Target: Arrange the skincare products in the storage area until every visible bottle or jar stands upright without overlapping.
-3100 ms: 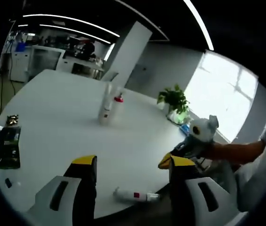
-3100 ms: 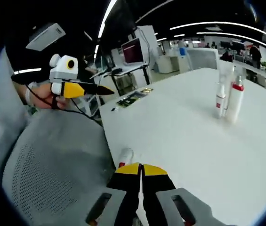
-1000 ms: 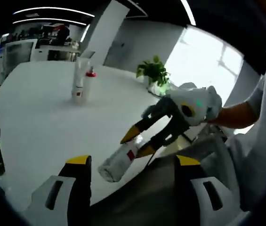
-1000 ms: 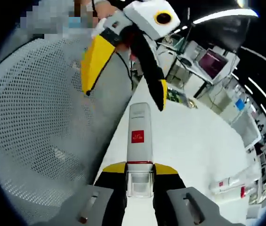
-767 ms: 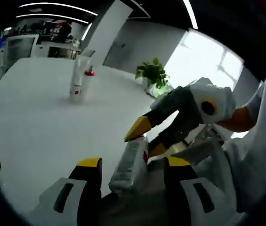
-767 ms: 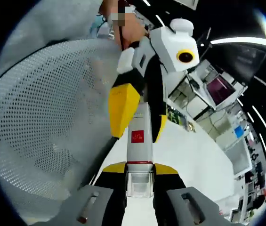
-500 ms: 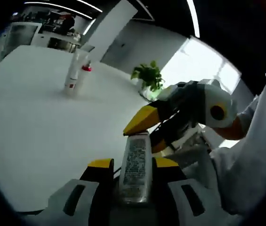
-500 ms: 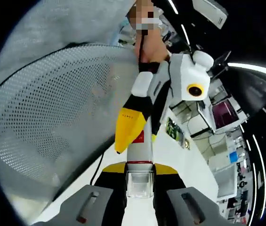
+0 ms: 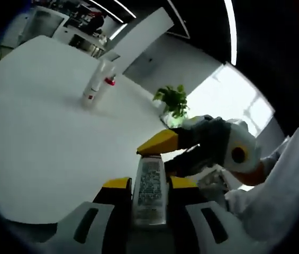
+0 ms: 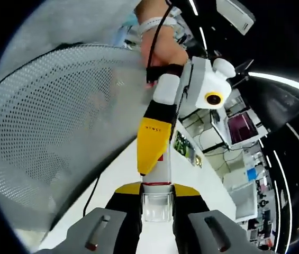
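Behind both tongs' shared tube [image 9: 149,185], left gripper view adds standing bottles [image 9: 97,84].

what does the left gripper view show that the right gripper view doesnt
Left gripper view: two upright bottles far off on the white table, a potted plant by the bright window, and the printed back of the tube. Right gripper view: a grey mesh chair back, a hand holding the left tool, and a lit monitor behind. Both: the white tube, clamped between the jaws of both tools, with the right tool coming in from the right in the left gripper view.
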